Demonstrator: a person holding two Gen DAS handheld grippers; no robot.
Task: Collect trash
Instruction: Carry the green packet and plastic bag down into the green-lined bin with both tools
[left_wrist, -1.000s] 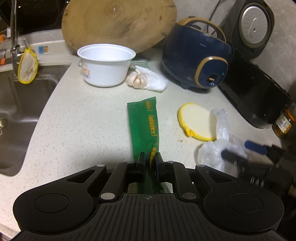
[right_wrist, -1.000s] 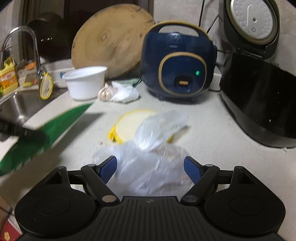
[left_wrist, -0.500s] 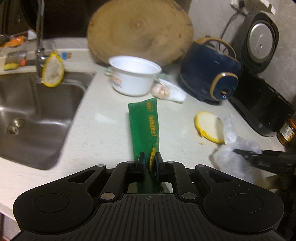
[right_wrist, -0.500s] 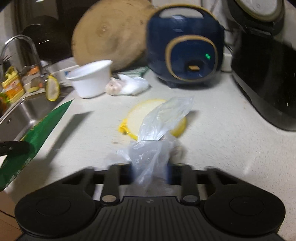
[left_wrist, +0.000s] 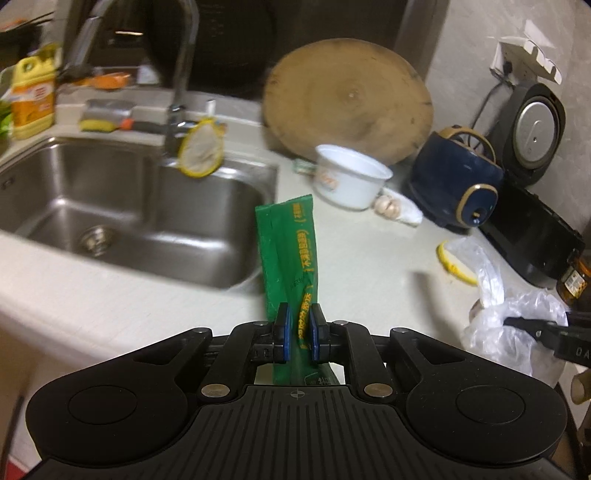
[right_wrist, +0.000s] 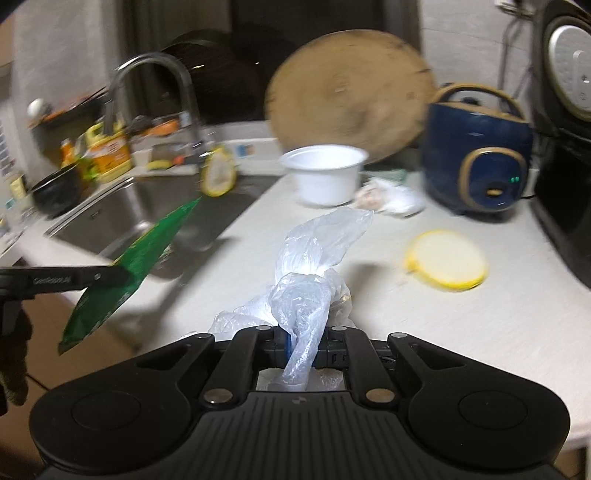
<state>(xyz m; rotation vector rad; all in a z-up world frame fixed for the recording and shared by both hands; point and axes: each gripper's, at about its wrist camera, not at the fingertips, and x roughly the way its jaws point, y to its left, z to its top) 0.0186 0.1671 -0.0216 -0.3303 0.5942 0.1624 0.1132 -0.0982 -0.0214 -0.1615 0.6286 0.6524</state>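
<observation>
Trash was held in both grippers, lifted clear of the worktop (left_wrist: 369, 266). The left gripper (left_wrist: 298, 330) had its fingers (left_wrist: 282, 328) closed on the lower part of a green wrapper (left_wrist: 290, 254), which stood up and forward above the worktop edge beside the sink (left_wrist: 110, 206). The right gripper (right_wrist: 308, 345) had its fingers closed on a crumpled clear plastic bag (right_wrist: 310, 280), which rose in a twisted bunch above them. Beyond the bag, a yellow-rimmed lid (right_wrist: 447, 264) lay flat on the worktop. Farther back stood a white bowl (right_wrist: 325, 177), with a bagged garlic bulb (right_wrist: 388, 197) just beside it. A blue cooker (right_wrist: 480, 166) stood to the right, and a round wooden board (left_wrist: 349, 103) leaned against the wall behind the bowl.
</observation>
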